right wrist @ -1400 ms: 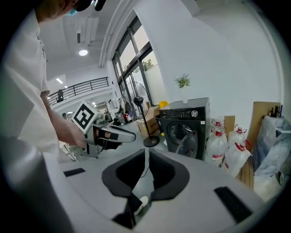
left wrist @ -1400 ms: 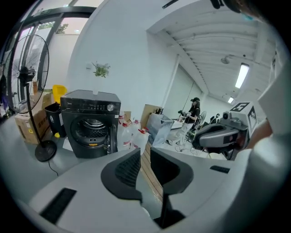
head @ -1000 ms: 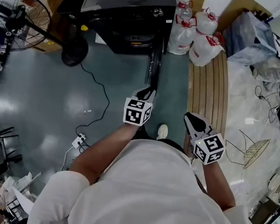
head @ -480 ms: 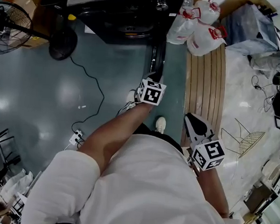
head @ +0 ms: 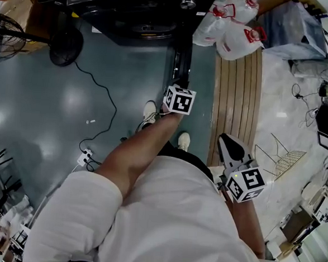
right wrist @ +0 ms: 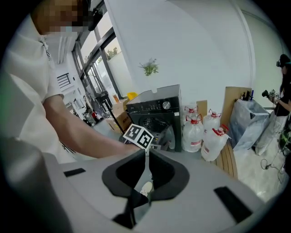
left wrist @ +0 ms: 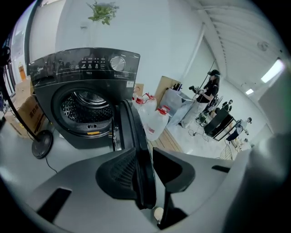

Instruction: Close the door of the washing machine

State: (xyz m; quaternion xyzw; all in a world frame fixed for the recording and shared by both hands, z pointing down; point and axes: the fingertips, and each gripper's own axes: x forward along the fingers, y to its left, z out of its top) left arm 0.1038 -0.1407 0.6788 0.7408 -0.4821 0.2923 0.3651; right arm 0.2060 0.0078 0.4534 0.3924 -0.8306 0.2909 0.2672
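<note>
The left gripper [left wrist: 146, 159] has been travelling out from the person's body and down to the free edge of the dark, round, glass-fronted door [left wrist: 134, 132] of the black front-loading washing machine [left wrist: 86, 68]. Half a second back it was already arriving at that edge. Its jaws have just been opening, and they are now standing spread with the door's rim running between them. The left pad is lying close against the rim, and a gap is showing on the right side, so nothing is being pinched. The door itself is not appearing to have swung: it is still standing wide open, sticking straight out from the right side of the machine's front. I judge that the gripper is setting itself up to catch the rim and swing it shut, so the closing proper is not yet under way.

The right gripper [head: 227, 142] is hanging well back from the machine, near the person's body, with its jaws pressed together on nothing.

The machine's perforated steel drum [left wrist: 86, 107] is lying exposed, and no laundry is showing in the part that can be seen. Just right of the machine, clear plastic water jugs with red caps [head: 233, 26] are standing in a cluster; how full they are I cannot tell. Left of the machine a brown cardboard box [left wrist: 25, 116] is sitting, its contents hidden.
</note>
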